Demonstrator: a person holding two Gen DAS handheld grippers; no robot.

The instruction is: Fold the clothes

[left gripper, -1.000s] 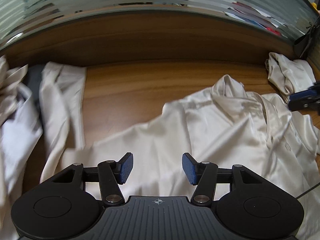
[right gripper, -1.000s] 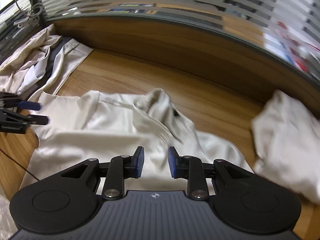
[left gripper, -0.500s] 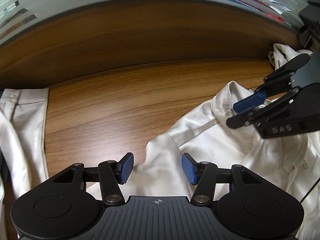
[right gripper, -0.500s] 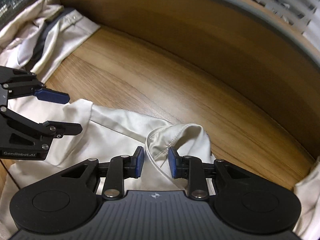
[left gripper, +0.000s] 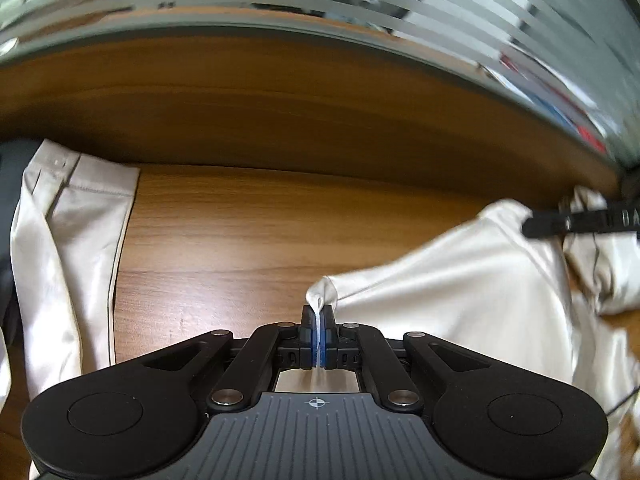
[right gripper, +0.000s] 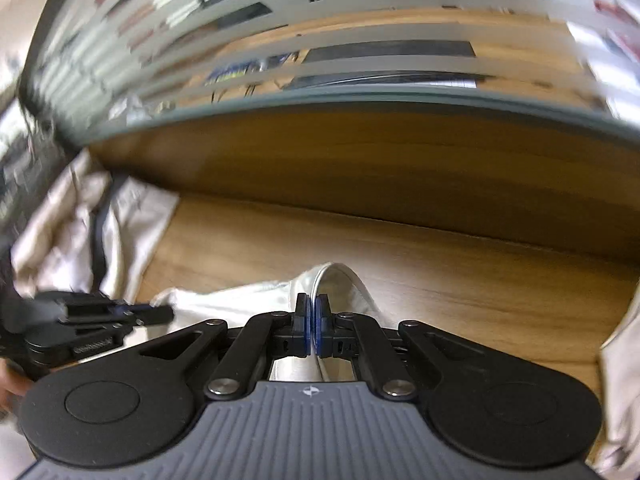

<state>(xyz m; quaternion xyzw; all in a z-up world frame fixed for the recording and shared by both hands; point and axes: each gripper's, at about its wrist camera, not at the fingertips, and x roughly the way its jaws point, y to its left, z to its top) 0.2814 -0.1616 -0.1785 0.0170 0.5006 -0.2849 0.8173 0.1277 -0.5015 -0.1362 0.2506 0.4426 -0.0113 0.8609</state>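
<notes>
Pinching a raised fold of the cream shirt [left gripper: 460,280], the left gripper [left gripper: 319,326] had its jaws just drawn together, and the blue pads [left gripper: 329,344] met with only a thin edge of cloth showing between them. From that pinch the shirt spread away toward the right side of the tabletop [left gripper: 260,240], lying on the wood. At the far right of this view the right gripper [left gripper: 576,222] reached in as a dark bar over the shirt's upper part, too blurred to read its jaws there. Another pale garment [left gripper: 68,248] lay along the left edge of the tabletop, well apart from the pinch. A wooden back panel [left gripper: 300,112] rose along the rear edge, with striped glass [left gripper: 360,0] above it.

In the right wrist view, the right gripper [right gripper: 311,320] had also just closed, its jaws nearly touching, with a curved rim of the shirt [right gripper: 340,280] rising at their tips; the pads appeared to clamp that edge. The shirt ran leftward from there across the wooden tabletop [right gripper: 440,272]. The left gripper [right gripper: 158,313] showed at the left, closed and lying over the shirt. A heap of clothes [right gripper: 100,240] sat by the rear left corner, blurred.
</notes>
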